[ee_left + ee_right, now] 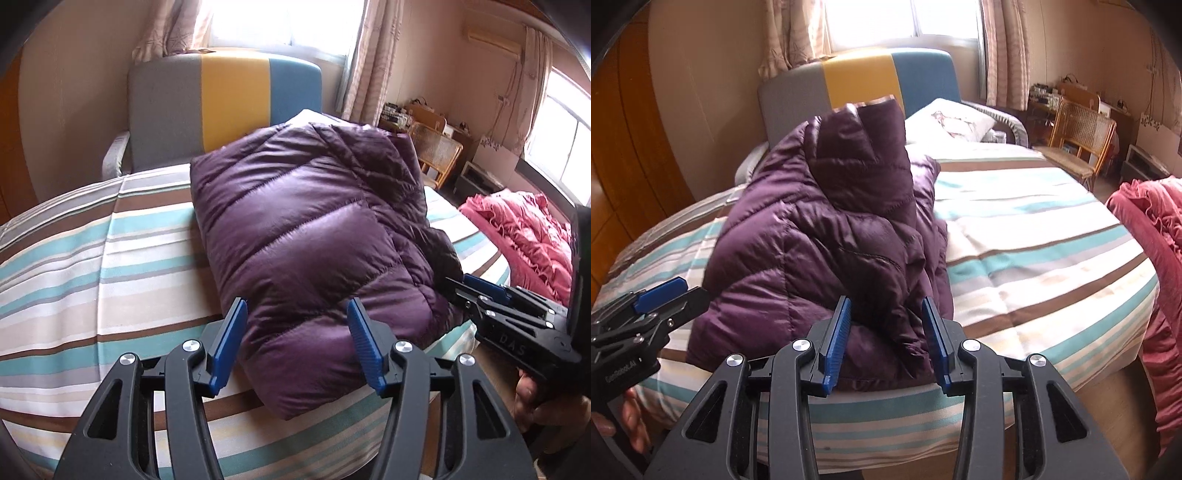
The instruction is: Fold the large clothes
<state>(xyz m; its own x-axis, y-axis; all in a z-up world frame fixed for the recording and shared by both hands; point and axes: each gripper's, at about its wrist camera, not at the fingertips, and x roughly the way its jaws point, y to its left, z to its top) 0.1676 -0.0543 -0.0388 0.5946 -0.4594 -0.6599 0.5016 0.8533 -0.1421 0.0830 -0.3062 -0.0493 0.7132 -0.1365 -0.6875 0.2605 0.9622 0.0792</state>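
Note:
A purple quilted down jacket (306,229) lies folded in a thick bundle on the striped bed cover (92,258). My left gripper (297,302) hovers open at the bundle's near edge, its blue pads standing clear on either side of the puffy fabric. In the right wrist view the jacket (812,236) has a folded part sticking up at the back. My right gripper (886,301) is open just above the near right corner, with fabric showing between the pads but not pinched. Each gripper shows in the other's view: the right gripper (461,286) at the right edge, the left gripper (670,290) at the left.
A grey, yellow and blue headboard (225,99) stands behind the bed. A pink ruffled quilt (1152,236) is heaped at the right. A white pillow (951,122) lies near the headboard, a rattan chair (1082,136) beyond it. A person's hand (631,417) holds the left gripper.

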